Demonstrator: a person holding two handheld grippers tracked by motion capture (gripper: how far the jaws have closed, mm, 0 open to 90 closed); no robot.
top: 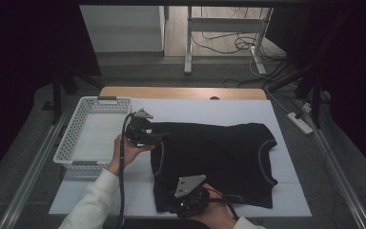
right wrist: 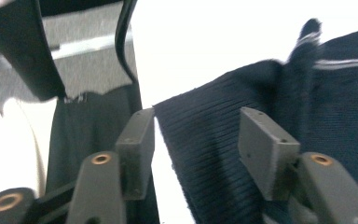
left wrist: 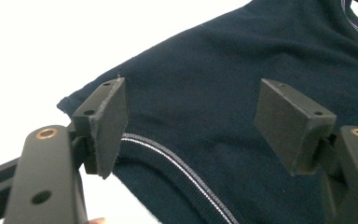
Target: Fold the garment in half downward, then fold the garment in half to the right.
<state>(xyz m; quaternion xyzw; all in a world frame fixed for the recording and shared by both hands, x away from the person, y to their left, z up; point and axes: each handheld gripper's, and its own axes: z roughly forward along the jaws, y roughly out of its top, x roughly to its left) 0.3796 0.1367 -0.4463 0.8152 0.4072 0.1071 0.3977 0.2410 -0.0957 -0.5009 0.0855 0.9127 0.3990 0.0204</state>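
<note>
A dark sleeveless knit top (top: pixel 219 152) lies flat on the white-covered table (top: pixel 209 109), its neck to the right. My left gripper (top: pixel 158 137) hovers at the top's left edge, near an armhole. In the left gripper view, my left gripper (left wrist: pixel 191 93) stands open over the cloth (left wrist: pixel 214 51), just above the grey-striped armhole trim (left wrist: pixel 177 161). My right gripper (top: pixel 178 202) is at the near edge of the top. In the right gripper view, my right gripper (right wrist: pixel 196 126) is open, and the ribbed hem (right wrist: pixel 205 149) lies between the jaws with the pads off it.
A white perforated basket (top: pixel 71 138) stands at the table's left side, close to my left hand. Bare wood (top: pixel 181 92) shows along the table's far edge. Desk legs and cables (top: pixel 248 45) are on the floor beyond.
</note>
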